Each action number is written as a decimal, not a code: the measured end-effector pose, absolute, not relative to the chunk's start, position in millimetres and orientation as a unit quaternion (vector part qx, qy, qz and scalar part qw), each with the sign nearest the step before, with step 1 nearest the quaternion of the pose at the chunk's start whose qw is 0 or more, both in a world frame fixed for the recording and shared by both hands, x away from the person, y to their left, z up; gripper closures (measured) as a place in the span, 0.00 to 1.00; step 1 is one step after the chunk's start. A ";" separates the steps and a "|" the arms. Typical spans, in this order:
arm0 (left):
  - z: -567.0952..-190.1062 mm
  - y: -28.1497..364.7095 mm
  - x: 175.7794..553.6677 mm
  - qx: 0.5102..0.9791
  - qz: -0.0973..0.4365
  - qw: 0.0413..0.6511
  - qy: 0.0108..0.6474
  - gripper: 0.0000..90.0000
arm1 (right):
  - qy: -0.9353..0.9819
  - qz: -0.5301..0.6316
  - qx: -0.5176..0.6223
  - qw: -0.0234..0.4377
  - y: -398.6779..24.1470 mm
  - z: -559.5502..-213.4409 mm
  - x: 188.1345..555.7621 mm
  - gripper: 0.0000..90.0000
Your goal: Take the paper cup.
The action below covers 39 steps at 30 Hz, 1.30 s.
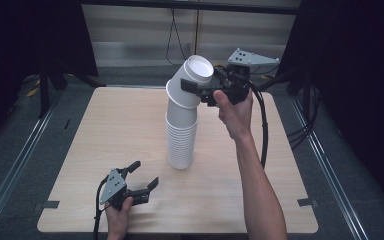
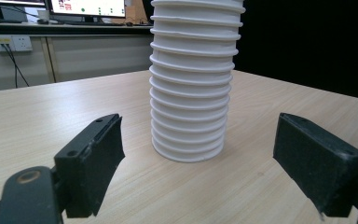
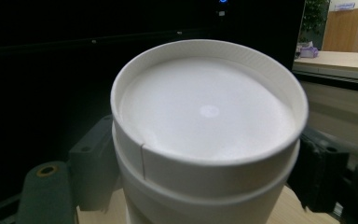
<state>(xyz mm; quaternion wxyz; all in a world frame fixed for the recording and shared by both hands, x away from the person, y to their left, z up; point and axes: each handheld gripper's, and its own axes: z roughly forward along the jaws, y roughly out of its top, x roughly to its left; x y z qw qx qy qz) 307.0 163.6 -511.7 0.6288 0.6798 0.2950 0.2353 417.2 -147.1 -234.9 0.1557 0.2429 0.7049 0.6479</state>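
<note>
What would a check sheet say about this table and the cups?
Surface: pale wood table, flat; no spills seen.
Job's things: stack of upside-down white paper cups stands near the middle; top cups tilt away from it, toward the right gripper.
Clutter: nothing seen.
Grippers: right gripper shut on the top cups, jaws on either side; left gripper open, low over the near left part of the table, pointing at the stack, apart from it.
Cables: a black cable trails from the right gripper; another hangs from the left one.
Surroundings: dark curtains at both sides, grey floor, wall behind.
</note>
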 end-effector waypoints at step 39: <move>-511.7 163.9 307.7 0.679 0.232 0.630 0.297 0.17 | 0.662 0.689 0.248 0.162 -192.6 -243.7 389.3 0.24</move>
